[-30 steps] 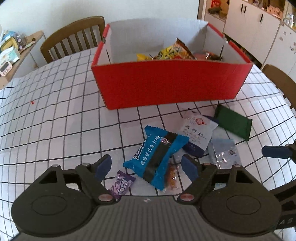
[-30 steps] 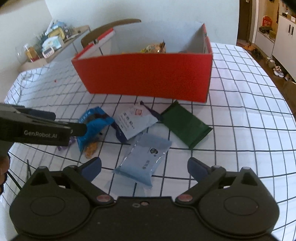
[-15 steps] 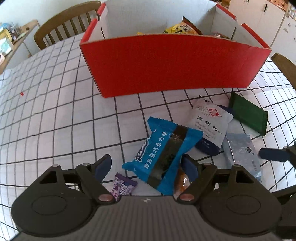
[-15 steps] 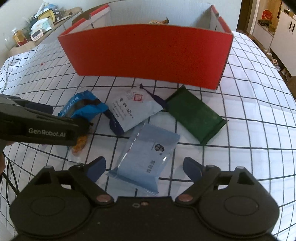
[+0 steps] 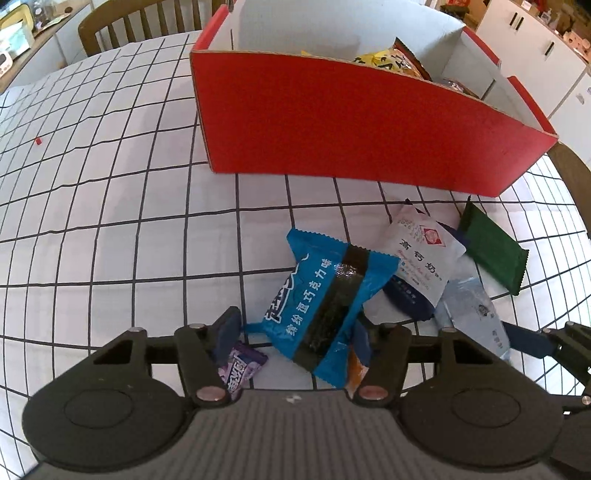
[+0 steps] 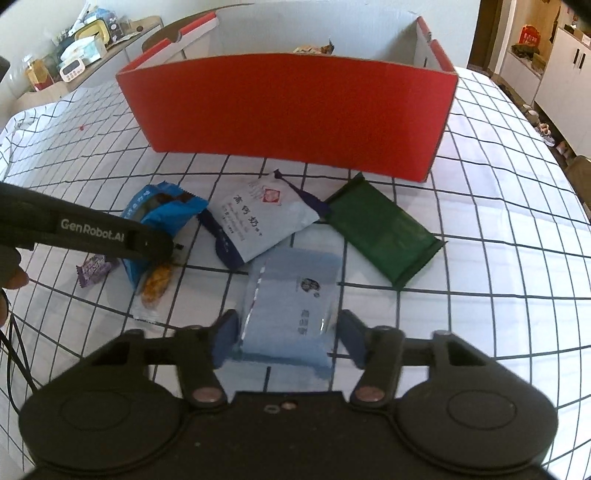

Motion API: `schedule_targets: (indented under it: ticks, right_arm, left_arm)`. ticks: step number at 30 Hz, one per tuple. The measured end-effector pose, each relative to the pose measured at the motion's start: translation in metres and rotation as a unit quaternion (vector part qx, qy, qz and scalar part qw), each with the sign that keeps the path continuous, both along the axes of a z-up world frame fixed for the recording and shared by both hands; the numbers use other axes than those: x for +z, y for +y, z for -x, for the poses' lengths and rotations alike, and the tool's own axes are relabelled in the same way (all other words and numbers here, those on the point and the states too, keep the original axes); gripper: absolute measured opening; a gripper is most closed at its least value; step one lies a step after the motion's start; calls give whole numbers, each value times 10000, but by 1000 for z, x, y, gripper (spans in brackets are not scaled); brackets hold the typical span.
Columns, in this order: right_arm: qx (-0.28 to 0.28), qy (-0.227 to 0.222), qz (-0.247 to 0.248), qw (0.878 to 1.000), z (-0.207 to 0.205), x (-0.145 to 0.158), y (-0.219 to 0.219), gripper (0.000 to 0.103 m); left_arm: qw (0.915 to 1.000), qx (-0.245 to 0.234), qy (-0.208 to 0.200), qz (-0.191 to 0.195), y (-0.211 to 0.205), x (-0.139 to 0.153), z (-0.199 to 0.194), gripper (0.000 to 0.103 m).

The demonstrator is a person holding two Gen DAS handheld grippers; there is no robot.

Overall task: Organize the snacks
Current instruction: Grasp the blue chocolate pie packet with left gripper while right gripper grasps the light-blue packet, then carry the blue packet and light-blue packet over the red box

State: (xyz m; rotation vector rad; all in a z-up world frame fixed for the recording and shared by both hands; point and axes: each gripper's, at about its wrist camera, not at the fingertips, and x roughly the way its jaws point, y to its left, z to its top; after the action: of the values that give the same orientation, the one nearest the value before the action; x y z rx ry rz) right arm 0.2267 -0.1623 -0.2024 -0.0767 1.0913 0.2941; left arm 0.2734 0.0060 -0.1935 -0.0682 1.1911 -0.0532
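Both grippers angled steeply down over the checked tablecloth (image 5: 110,206), one pkt each, prob. so two snacks could go into the red box (image 5: 351,122) in a single trip. Left gripper (image 5: 293,334) straddled the blue choc wafer pkt (image 5: 325,295); jaws had just been closing, now at mid width, pads at the wrapper's edges, though firm pinch vs. mere contact couldn't be told. Was taken across the narrow width, likely because the puffy wrapper crushes easily there. Purple candy (image 5: 240,369) and orange snack (image 6: 157,284) sat just under/beside that pkt, close enough to get nudged. Right gripper (image 6: 290,336) had just been closing too, jaws narrow, pads against both sides of the pale blue foil pkt (image 6: 295,295), near end between them, so judged gripped. White milk pkt (image 6: 258,221) overlapped its far end, dark green pkt (image 6: 380,236) just beside; lifting could drag those. Box stood well behind the pile, yellow snack bag (image 5: 388,61) already inside, open top facing up for drop-in. Wooden chair (image 5: 140,22) beyond the table.
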Motion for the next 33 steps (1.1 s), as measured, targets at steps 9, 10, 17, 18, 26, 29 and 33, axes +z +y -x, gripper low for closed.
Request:
schedule_targets:
  ticks: [9, 10, 17, 18, 26, 29, 33]
  right_arm:
    - [-106, -73, -205, 9997, 5, 2, -15, 47]
    - [-126, -71, -230, 9996, 5, 3, -17, 47]
    - [-191, -135, -466, 9986, 13, 18, -29, 47]
    - [-189, -150, -504, 9984, 15, 21, -31, 47]
    - [-133, -326, -724, 9968, 21, 48, -41, 47]
    - [-129, -410, -809, 9958, 21, 59, -45, 47]
    - [-89, -558, -877, 9945, 20, 73, -48, 47]
  left_arm:
    - [9999, 145, -22, -42, 2, 4, 5, 37]
    - [9998, 179, -41, -21, 3, 5, 6, 37]
    - [9987, 445, -98, 220, 11, 23, 18, 37]
    - [9986, 458, -128, 252, 12, 27, 20, 37]
    - [9973, 636, -310, 203, 13, 58, 34, 37]
    - [9967, 695, -360, 222, 13, 70, 38, 37]
    - [9959, 772, -377, 267, 12, 85, 41, 37]
